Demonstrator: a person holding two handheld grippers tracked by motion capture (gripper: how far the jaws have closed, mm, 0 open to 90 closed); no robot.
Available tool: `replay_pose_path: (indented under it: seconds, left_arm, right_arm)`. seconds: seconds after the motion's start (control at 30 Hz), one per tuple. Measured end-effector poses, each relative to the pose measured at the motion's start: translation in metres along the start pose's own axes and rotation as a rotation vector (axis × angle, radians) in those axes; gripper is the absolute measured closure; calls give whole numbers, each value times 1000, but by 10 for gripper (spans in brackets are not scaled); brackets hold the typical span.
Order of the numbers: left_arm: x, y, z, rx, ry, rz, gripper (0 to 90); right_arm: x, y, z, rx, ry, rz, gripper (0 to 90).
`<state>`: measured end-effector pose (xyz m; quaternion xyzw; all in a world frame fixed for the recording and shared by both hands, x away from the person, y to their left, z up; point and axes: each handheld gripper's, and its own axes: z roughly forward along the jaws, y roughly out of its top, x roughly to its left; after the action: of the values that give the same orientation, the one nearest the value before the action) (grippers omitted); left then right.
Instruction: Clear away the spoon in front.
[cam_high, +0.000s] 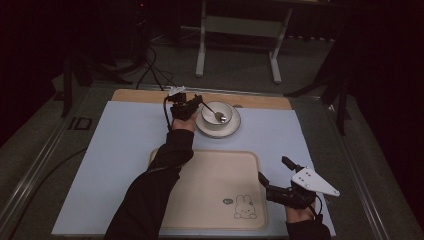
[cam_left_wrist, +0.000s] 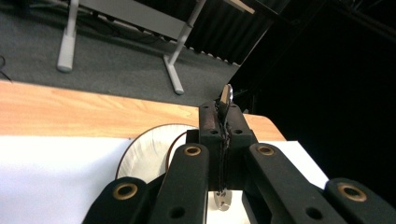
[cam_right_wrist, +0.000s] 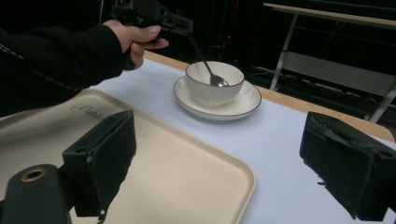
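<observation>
Your sleeve (cam_high: 150, 195) lies nearest the high camera, at about seven o'clock on the table, running up to the left gripper (cam_high: 192, 105) near twelve o'clock. Its jaws are fully closed on the handle of the spoon (cam_high: 216, 114); the left gripper view shows that thin metal handle (cam_left_wrist: 226, 100) pinched edge-on between the black pads. The spoon's head sits in the white bowl (cam_high: 218, 113), which stands on its saucer (cam_high: 218, 129) at roughly one o'clock, just beyond the cream tray (cam_high: 210, 180).

Expect the spoon to be light, stiff and slick: polished metal on a narrow grip can swivel, so I judge that a hold well down the handle, with the flat faces against the pads, suits it best. The bowl and saucer look like glazed ceramic, brittle and easy to chip if the spoon knocks the rim.

Further right, at five o'clock, your right gripper (cam_high: 280, 175) hovers beside the tray's right edge with its jaws spread wide and nothing between them, as the right gripper view confirms (cam_right_wrist: 233, 172).

Whether the bowl holds anything is hard to make out. Your left gripper's own jaws hide most of the bowl in its view, and the room beyond the table is too dark to read.
</observation>
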<state>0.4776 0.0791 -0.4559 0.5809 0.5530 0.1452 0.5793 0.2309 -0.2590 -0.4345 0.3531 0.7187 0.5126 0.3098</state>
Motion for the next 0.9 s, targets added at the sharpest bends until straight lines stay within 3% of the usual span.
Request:
replay_pose_path:
  seconds: [0.37, 0.9]
  left_arm:
    - [-4, 22, -20, 13, -4, 43, 898]
    - [-1, 44, -69, 46, -46, 117, 899]
  right_arm:
    - [0, 0, 0, -2, -1, 4, 107]
    - [2, 0, 1, 0, -2, 1, 107]
